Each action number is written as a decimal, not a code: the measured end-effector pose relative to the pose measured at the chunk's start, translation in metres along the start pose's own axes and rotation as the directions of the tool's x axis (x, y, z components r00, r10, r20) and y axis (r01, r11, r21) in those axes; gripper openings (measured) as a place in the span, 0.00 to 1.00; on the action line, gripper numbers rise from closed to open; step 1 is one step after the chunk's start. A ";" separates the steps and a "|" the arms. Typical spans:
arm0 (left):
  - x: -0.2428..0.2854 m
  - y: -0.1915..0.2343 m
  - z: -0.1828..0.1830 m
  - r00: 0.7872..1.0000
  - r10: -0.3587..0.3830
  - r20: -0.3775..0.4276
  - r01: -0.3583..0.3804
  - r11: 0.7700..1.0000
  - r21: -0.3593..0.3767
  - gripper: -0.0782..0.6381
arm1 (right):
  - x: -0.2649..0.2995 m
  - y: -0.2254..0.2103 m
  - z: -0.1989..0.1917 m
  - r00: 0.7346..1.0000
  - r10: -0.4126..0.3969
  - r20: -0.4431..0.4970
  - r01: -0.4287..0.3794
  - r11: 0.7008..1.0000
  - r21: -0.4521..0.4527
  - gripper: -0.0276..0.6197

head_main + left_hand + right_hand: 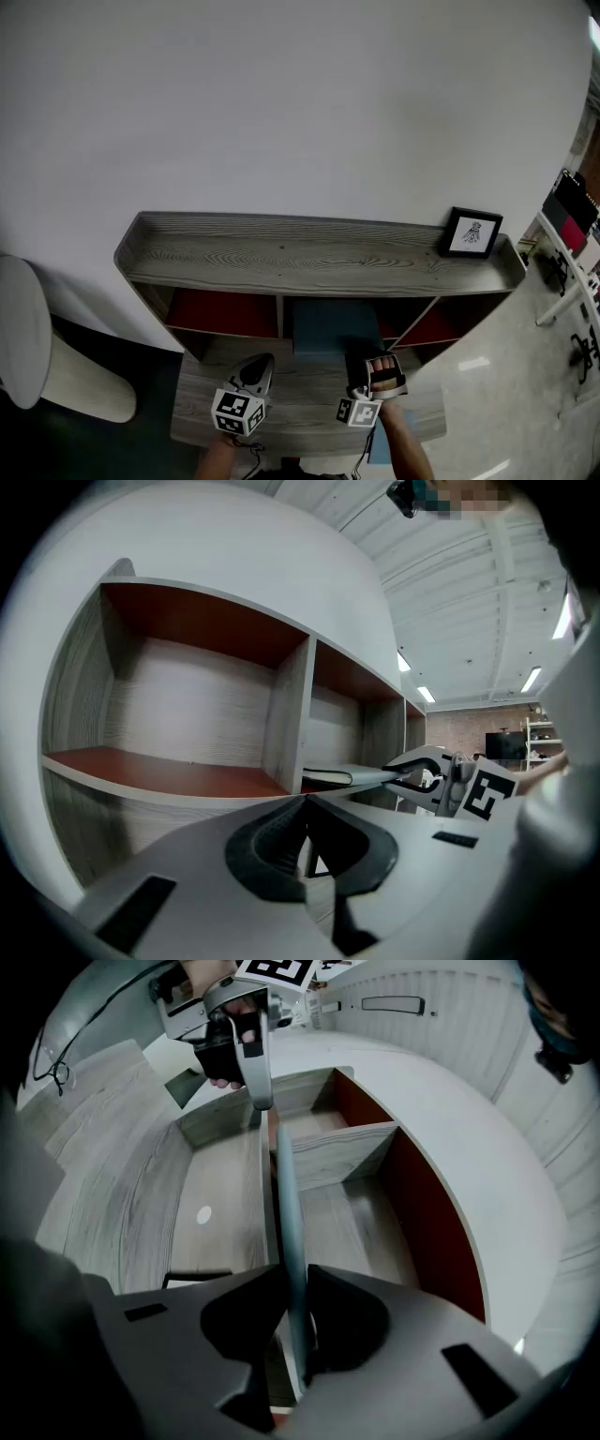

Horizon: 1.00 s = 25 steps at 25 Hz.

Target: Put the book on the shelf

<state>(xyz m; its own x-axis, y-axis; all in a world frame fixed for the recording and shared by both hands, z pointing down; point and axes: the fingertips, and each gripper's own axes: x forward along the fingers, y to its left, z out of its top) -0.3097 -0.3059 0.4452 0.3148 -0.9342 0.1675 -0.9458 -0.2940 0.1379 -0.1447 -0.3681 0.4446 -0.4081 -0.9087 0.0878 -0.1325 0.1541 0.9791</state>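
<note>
A teal book (328, 328) lies flat, its far end inside the middle compartment of the grey wooden shelf (319, 253). My right gripper (361, 364) is shut on the book's near edge. In the right gripper view the book (286, 1204) runs edge-on out from between the right gripper's (295, 1288) pads toward the divider. My left gripper (257, 368) hovers left of the book over the lower ledge, jaws together and empty. Its tip (255, 1077) points at the book's far end. From the left gripper view the book (342, 777) shows sticking out of the right gripper (412, 772).
The shelf's compartments have red lining, and the left one (178, 714) holds nothing. A framed picture (472, 233) stands on the shelf top at the right. A white round stool (23, 328) is at the left, a white rack (574, 239) at the far right.
</note>
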 end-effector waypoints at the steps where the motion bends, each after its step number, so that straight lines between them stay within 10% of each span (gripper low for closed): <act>1: 0.001 0.002 0.000 1.000 0.001 0.000 -0.001 1.000 -0.003 0.12 | 0.004 0.001 0.000 1.000 0.003 -0.004 -0.003 1.000 0.002 0.17; 15: 0.009 -0.007 -0.018 0.998 -0.040 -0.038 0.039 0.999 -0.026 0.12 | 0.014 0.000 0.000 0.997 0.075 0.006 -0.075 0.994 0.084 0.20; 25: 0.000 -0.019 -0.023 0.997 -0.037 -0.073 0.035 0.999 -0.021 0.12 | 0.006 0.005 -0.002 0.976 0.207 0.066 -0.217 0.924 0.314 0.43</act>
<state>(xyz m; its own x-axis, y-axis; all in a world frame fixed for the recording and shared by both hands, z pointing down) -0.2894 -0.2960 0.4653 0.3544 -0.9056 0.2329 -0.9322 -0.3225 0.1645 -0.1457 -0.3741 0.4502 -0.4851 -0.8296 0.2765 -0.3171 0.4615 0.8285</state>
